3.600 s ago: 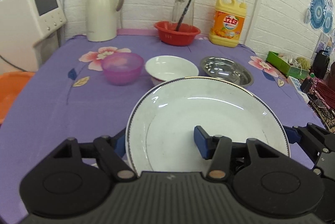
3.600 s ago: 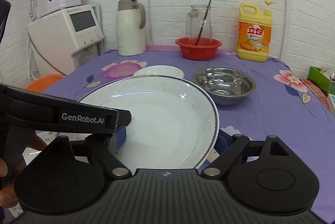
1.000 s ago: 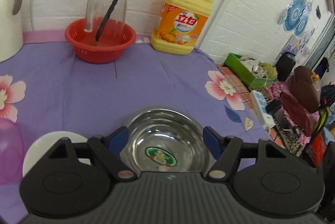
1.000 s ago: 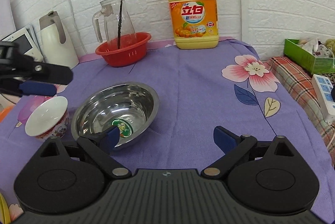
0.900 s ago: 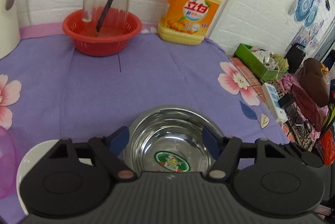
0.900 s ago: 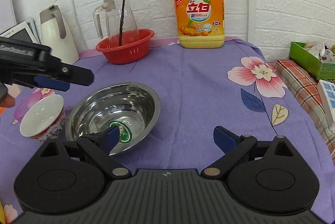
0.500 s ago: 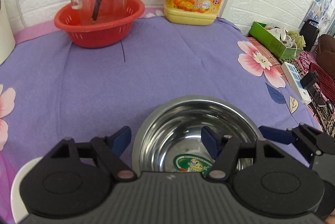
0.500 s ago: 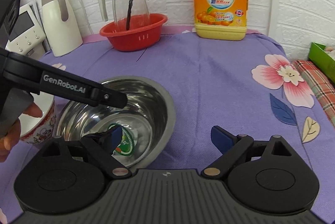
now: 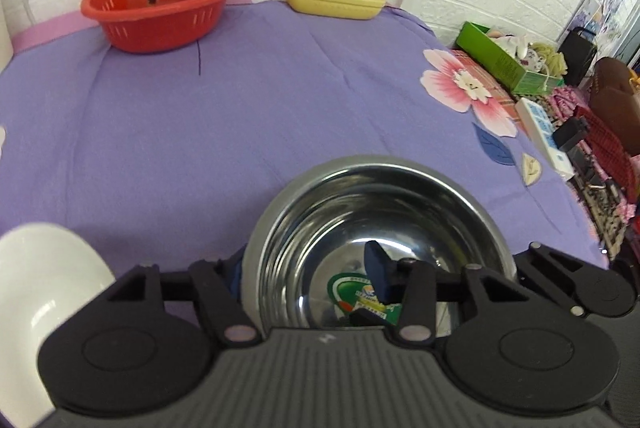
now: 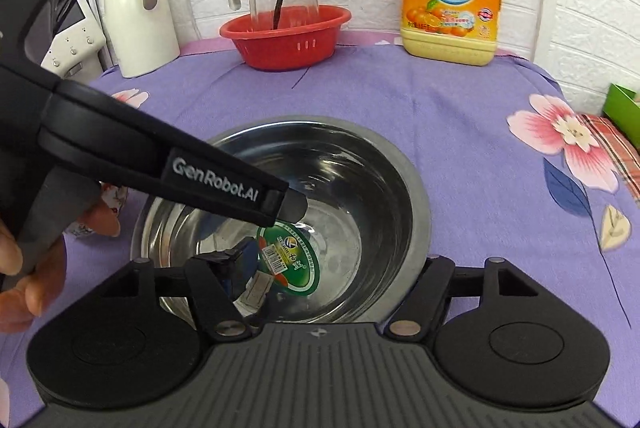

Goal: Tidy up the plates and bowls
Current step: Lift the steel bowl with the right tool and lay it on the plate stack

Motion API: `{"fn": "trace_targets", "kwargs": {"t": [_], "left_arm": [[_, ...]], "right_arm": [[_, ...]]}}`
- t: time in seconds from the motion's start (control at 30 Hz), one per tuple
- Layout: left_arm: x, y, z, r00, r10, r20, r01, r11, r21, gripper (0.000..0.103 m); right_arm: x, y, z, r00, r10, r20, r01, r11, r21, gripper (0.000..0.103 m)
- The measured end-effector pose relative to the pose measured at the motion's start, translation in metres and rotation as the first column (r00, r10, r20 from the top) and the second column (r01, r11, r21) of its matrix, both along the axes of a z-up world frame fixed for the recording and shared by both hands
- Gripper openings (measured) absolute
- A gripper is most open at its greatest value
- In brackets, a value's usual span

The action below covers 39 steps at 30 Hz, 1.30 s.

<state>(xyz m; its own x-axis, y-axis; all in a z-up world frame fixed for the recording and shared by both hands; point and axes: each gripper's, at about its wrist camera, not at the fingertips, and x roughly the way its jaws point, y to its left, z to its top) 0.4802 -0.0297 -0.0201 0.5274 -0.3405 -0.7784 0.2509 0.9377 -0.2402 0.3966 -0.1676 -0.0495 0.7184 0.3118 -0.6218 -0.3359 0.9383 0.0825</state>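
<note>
The steel bowl (image 9: 380, 224) sits on the counter (image 9: 200, 132), low centre in the left wrist view. The left gripper (image 9: 308, 274) straddles the bowl's 9 o'clock rim, jaws closing, contact not confirmed. The right gripper (image 10: 328, 268) straddles the 3 o'clock rim, jaws spread, not gripping. A white bowl (image 9: 44, 276) stands apart at 8 o'clock, unstacked. No plate is in view. Judgement: the steel bowl's pickup is under way; stacking remains.

Both wrist cameras look steeply down, close over the same steel bowl (image 9: 380, 228) toward the back wall.
</note>
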Motion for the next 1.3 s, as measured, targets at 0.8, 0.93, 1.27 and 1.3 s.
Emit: {"fn": "trace_targets", "kwargs": {"t": [0.8,0.93,1.27,1.3], "left_arm": [[-0.208,0.024,0.009,1.000,0.023,0.001,-0.022,0.997,-0.072,0.045],[-0.231,0.030,0.005,1.000,0.027,0.004,-0.027,0.997,-0.074,0.045],[-0.259,0.022,-0.002,0.997,0.017,0.080,-0.015,1.000,-0.018,0.046],[-0.259,0.023,-0.005,0.997,0.023,0.072,-0.021,1.000,-0.021,0.046]], "right_arm": [[-0.178,0.019,0.008,1.000,0.010,-0.002,-0.010,0.999,0.053,0.103],[-0.198,0.026,0.002,1.000,0.021,-0.015,-0.020,0.998,0.058,0.103],[-0.226,0.031,-0.006,1.000,0.013,-0.005,-0.013,0.999,0.053,0.103],[-0.223,0.031,-0.007,1.000,0.011,-0.009,-0.010,0.999,0.048,0.103]]}}
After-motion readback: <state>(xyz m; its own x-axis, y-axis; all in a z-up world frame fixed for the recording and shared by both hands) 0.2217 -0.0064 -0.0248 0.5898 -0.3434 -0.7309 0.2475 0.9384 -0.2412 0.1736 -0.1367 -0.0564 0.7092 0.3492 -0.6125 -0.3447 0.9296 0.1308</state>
